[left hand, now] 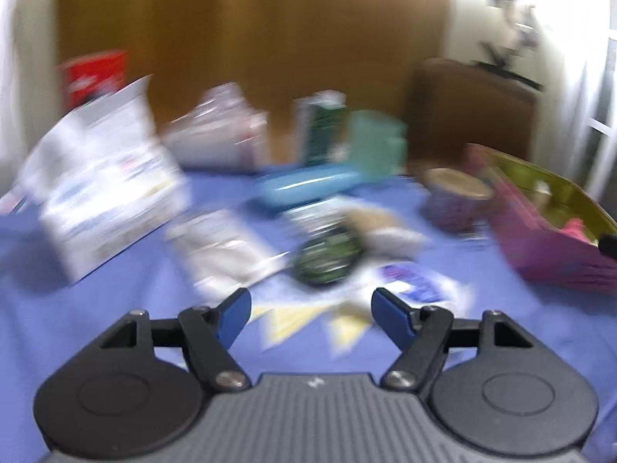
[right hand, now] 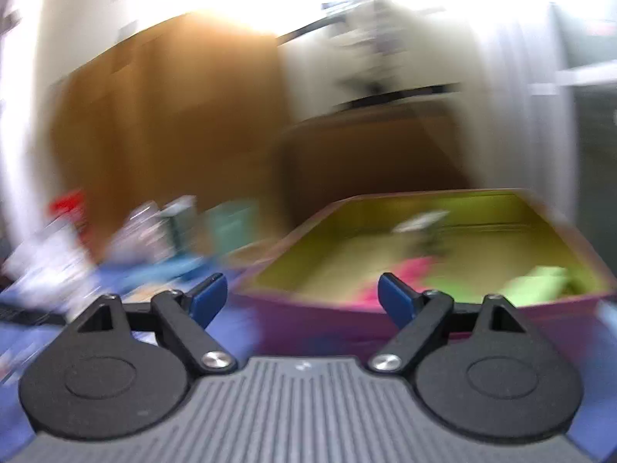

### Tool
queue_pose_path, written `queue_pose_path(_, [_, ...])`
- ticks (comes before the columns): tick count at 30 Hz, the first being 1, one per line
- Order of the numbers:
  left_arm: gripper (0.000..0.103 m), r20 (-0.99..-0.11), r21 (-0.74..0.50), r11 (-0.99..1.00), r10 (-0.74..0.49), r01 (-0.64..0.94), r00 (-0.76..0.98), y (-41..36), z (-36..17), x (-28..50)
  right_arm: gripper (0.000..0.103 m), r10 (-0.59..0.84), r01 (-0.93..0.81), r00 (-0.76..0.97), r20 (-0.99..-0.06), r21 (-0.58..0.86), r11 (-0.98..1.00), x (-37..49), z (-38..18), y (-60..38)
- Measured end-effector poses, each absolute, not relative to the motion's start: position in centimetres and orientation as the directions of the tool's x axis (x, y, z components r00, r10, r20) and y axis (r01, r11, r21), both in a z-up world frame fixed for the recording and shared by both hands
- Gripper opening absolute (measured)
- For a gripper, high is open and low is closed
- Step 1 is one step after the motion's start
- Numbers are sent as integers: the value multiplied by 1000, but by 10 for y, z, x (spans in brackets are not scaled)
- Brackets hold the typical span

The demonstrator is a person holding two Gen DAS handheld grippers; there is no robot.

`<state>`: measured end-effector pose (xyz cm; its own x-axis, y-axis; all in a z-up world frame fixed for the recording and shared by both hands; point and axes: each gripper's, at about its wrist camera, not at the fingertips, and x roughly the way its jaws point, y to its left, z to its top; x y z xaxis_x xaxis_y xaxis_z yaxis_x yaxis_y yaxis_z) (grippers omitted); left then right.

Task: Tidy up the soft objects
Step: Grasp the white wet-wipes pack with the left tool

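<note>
Soft things lie in two places. Inside the pink box (right hand: 385, 320) with the yellow-green lining, seen from the right wrist, a pink cloth (right hand: 412, 270) sits near the front wall and a light green soft piece (right hand: 540, 285) lies toward 3 o'clock of it; a small pale item (right hand: 420, 222) farther back is too blurred to name. The right gripper (right hand: 300, 301) hangs just in front of the box's near wall, its blue fingers (right hand: 210, 297) spread wide with nothing between them.

From the left wrist, the same box (left hand: 540, 247) stands at 3 o'clock on the blue-covered table (left hand: 115, 308). Ahead of the left gripper (left hand: 310, 314), a dark green round thing (left hand: 327, 258) lies on the cloth, with a beige and grey soft lump (left hand: 385, 231) just beside it toward 2 o'clock. The left fingers (left hand: 235, 314) are released, parted with only the cloth and some yellow and white paper (left hand: 293, 318) showing beneath the gap.

Farther out, a purple patterned cup (left hand: 451, 202) stands near the box, a blue case (left hand: 308, 187) lies at 12 o'clock, and a large white printed sheet (left hand: 104, 189) leans at 10 o'clock. Boxes stand blurred along the far edge before a brown wooden wardrobe (left hand: 250, 38)
</note>
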<state>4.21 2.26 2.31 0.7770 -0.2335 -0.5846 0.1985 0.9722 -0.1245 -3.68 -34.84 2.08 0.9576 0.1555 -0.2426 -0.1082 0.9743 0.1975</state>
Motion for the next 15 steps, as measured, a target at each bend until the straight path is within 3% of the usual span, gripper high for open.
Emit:
queue_pose_path(6, [73, -583, -197, 969, -236, 147, 778, 55, -6, 43, 90, 376, -389, 834, -404, 53, 920, 1, 6, -244])
queue_pose_path(11, [74, -565, -242, 954, -285, 175, 775, 57, -6, 41, 93, 383, -482, 769, -512, -72, 873, 47, -10, -193])
queue_pose_path(12, [74, -562, -258, 950, -295, 175, 773, 59, -6, 41, 92, 375, -489, 752, -543, -78, 869, 52, -13, -189])
queue_pose_path(13, [74, -558, -271, 946, -304, 176, 773, 62, -6, 41, 81, 402, -499, 732, -550, -30, 866, 57, -11, -190])
queue_pose_path(15, [74, -551, -292, 940, -316, 176, 772, 65, -7, 40, 70, 445, -502, 688, -573, 67, 862, 65, -8, -194])
